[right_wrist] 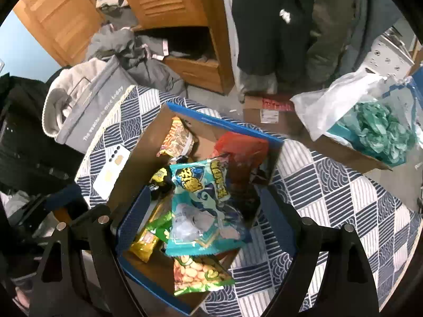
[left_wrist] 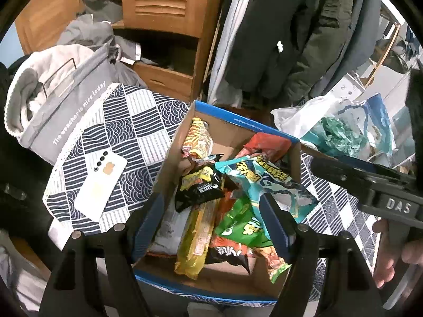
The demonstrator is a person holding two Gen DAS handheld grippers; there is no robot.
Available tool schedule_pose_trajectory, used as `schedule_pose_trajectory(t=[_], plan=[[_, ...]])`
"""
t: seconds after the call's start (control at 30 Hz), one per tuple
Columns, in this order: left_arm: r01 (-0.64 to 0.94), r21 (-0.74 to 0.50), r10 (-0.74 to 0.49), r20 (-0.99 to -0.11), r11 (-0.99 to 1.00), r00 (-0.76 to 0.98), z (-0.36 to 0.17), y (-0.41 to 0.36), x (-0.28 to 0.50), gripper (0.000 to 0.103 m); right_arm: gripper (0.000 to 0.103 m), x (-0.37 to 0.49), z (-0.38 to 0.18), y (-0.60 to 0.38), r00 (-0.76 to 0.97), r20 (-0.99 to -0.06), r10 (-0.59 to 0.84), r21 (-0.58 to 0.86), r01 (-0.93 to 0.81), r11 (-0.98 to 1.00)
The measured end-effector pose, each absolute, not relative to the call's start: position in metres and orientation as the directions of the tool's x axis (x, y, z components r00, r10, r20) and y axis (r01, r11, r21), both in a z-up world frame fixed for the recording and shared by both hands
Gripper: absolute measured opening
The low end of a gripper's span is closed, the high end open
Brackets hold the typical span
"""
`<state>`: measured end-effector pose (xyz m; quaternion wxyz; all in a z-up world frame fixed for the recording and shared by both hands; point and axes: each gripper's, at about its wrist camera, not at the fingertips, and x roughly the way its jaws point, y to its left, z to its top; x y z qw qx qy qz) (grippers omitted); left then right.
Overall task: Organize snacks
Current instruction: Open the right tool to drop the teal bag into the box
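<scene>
Snacks sat piled in an open cardboard box [left_wrist: 232,129] with blue rim, box on the desk [left_wrist: 127,132] with its navy/white patterned cloth. Contents in the left wrist view: teal packet [left_wrist: 264,182] on top, black-yellow packet [left_wrist: 201,187] beside it on the left, long yellow packet [left_wrist: 197,240] below that, green packet [left_wrist: 243,227] under the teal one, red packet [left_wrist: 267,145] at the far side, orange-yellow packet [left_wrist: 198,137] in the far left corner.

Left gripper [left_wrist: 215,224] hovered over the near end of the box, fingers [left_wrist: 277,216] spread well apart, nothing pinched between them. Right gripper [right_wrist: 198,216] was likewise above the box, fingers [right_wrist: 275,216] wide apart, teal packet [right_wrist: 201,206] lying below the gap, not gripped as far as I could see. The right gripper's body and the person's hand [left_wrist: 391,253] showed at the right edge of the left wrist view.

White phone [left_wrist: 101,185] lay face down on the cloth left of the box. Grey fabric bin [left_wrist: 68,111] with clothes stood at the desk's far left. Second box with a clear plastic bag [right_wrist: 370,121] of teal stuff sat at the far right.
</scene>
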<state>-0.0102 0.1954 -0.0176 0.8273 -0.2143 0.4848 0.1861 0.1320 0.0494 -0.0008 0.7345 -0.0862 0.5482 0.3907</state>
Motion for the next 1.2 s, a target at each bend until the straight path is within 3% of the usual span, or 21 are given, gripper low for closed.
schedule_pose_trajectory(t=[0.23, 0.8, 0.9, 1.2], plan=[[-0.503, -0.175, 0.119, -0.859, 0.846, 0.498, 0.000, 0.184, -0.017, 0.085, 0.086, 0.117, 0.022, 0.022, 0.177, -0.859, 0.481, 0.261, -0.656, 0.708], [-0.402, -0.156, 0.136, -0.782, 0.902, 0.608, 0.034, 0.141, -0.019, 0.091, 0.086, 0.080, 0.065, -0.039, 0.340, -0.789, 0.512, 0.208, -0.636, 0.743], [-0.397, -0.133, 0.152, -0.779, 0.908, 0.608, 0.036, 0.133, -0.019, 0.102, 0.086, 0.077, 0.072, -0.050, 0.365, -0.771, 0.522, 0.207, -0.631, 0.747], [-0.374, -0.147, 0.126, -0.779, 0.916, 0.614, 0.036, 0.116, -0.013, 0.102, 0.086, 0.068, 0.080, -0.078, 0.420, -0.735, 0.533, 0.188, -0.629, 0.755]])
